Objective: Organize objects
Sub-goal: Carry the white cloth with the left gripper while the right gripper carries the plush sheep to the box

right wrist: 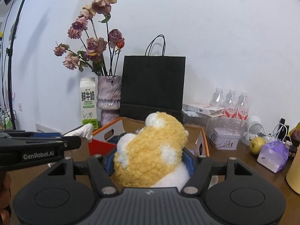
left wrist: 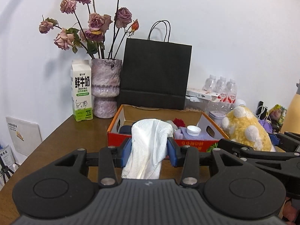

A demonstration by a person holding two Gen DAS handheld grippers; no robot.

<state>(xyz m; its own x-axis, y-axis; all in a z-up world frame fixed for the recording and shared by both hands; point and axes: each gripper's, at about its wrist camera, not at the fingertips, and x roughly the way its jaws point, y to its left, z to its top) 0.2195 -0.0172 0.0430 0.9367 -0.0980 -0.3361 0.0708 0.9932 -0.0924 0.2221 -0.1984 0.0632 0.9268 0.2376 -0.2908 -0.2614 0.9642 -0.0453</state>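
Jaws pinching loads: left gripper (left wrist: 149, 146) on white cloth (left wrist: 150, 146), right gripper (right wrist: 150, 161) on plush toy (right wrist: 150, 150), both just short of cardboard box (left wrist: 195, 142). Box partly filled; both still to drop in.

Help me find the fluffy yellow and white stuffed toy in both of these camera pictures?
Left wrist view: the yellow and white plush toy sits at the right, beside the open cardboard box, held in the right gripper.
Right wrist view: the toy fills the lower centre, clamped between that gripper's blue pads, in front of the box.
Shared landmark: the black paper bag standing against the wall behind the box.
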